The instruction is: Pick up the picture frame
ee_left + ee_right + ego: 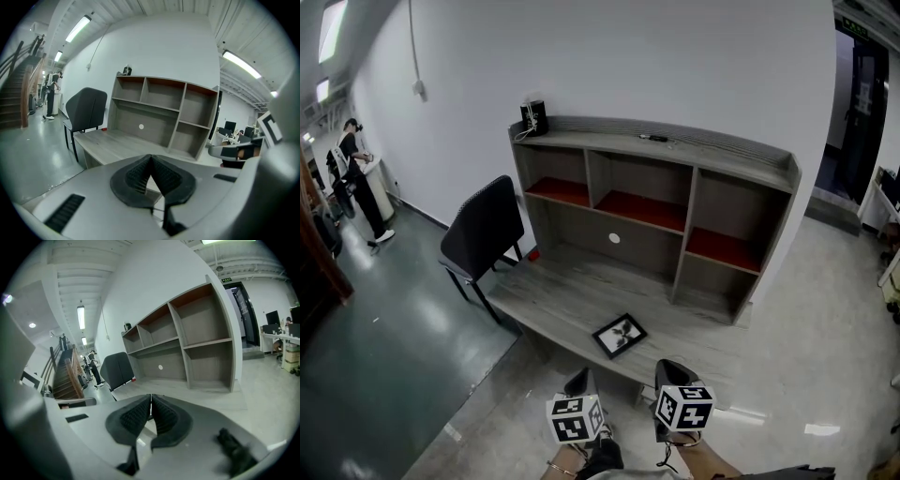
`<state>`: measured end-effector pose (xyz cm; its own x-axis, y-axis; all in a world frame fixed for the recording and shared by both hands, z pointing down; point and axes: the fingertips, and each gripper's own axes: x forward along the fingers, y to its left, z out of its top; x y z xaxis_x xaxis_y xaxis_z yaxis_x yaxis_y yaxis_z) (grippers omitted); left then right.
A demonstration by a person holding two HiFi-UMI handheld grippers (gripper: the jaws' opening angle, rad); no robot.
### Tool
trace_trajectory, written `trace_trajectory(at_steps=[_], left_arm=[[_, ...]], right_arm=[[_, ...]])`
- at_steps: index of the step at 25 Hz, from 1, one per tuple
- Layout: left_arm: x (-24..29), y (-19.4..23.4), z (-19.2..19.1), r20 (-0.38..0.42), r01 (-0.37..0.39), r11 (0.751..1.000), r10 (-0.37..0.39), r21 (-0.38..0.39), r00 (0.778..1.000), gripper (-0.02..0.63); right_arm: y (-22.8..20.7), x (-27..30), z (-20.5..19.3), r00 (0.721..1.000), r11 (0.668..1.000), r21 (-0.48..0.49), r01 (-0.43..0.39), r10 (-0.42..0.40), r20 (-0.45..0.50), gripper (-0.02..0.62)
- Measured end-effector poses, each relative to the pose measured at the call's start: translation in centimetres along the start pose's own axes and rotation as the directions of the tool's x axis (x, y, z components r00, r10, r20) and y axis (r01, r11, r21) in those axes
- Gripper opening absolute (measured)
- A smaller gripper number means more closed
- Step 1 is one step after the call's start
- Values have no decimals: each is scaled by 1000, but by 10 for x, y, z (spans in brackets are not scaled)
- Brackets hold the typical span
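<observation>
Lying flat near the front edge of the desk (546, 298), the picture frame (619, 336) is sitting just ahead of both grippers, between their lines of aim. The left gripper (150, 157) and right gripper (151, 397) are each hovering short of it with jaws pressed together and nothing in them. I am judging it light and stiff, with a slick, breakable front, so the jaws are needing to open and take the raised border at the near corner, not the face.
</observation>
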<state>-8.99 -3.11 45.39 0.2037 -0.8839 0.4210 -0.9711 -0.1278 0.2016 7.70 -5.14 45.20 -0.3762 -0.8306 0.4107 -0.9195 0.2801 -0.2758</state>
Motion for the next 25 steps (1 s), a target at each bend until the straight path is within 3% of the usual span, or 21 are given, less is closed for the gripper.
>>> trace_trajectory(at_steps=[16, 25], left_arm=[[97, 41, 60, -17, 67, 997, -68, -32, 998, 8], [145, 65, 93, -23, 98, 995, -98, -4, 995, 8]], right_arm=[[-4, 82, 55, 996, 996, -21, 87, -87, -13, 32], [6, 136, 87, 996, 996, -21, 91, -91, -1, 32]])
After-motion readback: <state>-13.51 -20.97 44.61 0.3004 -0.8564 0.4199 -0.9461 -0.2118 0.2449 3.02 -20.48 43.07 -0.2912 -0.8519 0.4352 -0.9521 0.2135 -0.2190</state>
